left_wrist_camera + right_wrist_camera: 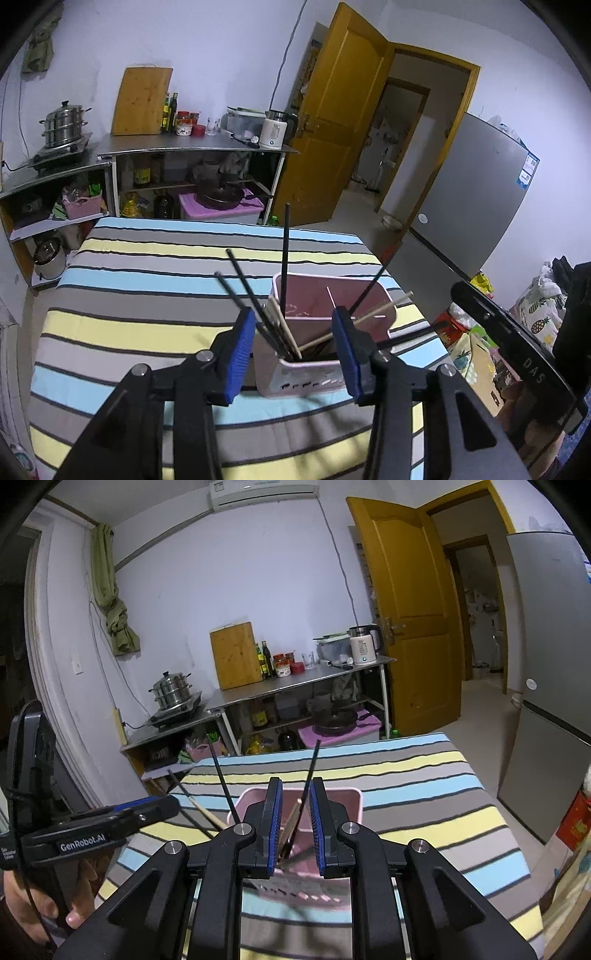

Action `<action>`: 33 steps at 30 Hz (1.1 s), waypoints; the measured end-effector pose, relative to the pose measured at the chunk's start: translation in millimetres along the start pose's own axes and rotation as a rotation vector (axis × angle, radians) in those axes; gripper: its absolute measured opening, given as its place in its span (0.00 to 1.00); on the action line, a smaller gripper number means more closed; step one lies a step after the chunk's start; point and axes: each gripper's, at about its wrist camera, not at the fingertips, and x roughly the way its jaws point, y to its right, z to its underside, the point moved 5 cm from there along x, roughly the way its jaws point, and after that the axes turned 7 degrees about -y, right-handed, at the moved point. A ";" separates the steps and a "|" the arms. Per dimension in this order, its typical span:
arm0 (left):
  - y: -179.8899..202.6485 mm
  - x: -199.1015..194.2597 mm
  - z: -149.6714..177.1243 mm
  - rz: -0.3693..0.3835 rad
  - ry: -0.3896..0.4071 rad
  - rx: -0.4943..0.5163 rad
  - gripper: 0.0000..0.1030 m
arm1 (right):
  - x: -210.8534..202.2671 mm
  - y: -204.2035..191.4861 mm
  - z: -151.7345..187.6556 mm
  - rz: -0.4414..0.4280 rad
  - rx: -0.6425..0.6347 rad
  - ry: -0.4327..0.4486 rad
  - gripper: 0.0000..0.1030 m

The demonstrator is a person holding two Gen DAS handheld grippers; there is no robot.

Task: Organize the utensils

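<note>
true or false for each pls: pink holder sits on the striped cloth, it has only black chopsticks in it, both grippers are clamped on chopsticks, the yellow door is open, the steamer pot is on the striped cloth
1. The pink holder sits on the striped cloth. True.
2. It holds only black chopsticks. False: black chopsticks and light wooden chopsticks both stand in it.
3. Both grippers are clamped on chopsticks. False: the left gripper and right gripper are both open, pads pressing on nothing.
4. The yellow door is open. True.
5. The steamer pot is on the striped cloth. False: the steamer pot sits on a cooktop on the metal counter.
</note>
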 end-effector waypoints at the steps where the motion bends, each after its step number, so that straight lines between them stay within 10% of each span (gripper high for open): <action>1: 0.0 -3.3 3.1 -0.002 0.005 0.000 0.45 | -4.9 0.3 3.2 0.004 0.000 0.001 0.15; 33: 38.0 -68.1 145.1 -0.090 0.121 0.100 0.52 | -92.7 -31.0 143.5 0.055 -0.076 -0.043 0.15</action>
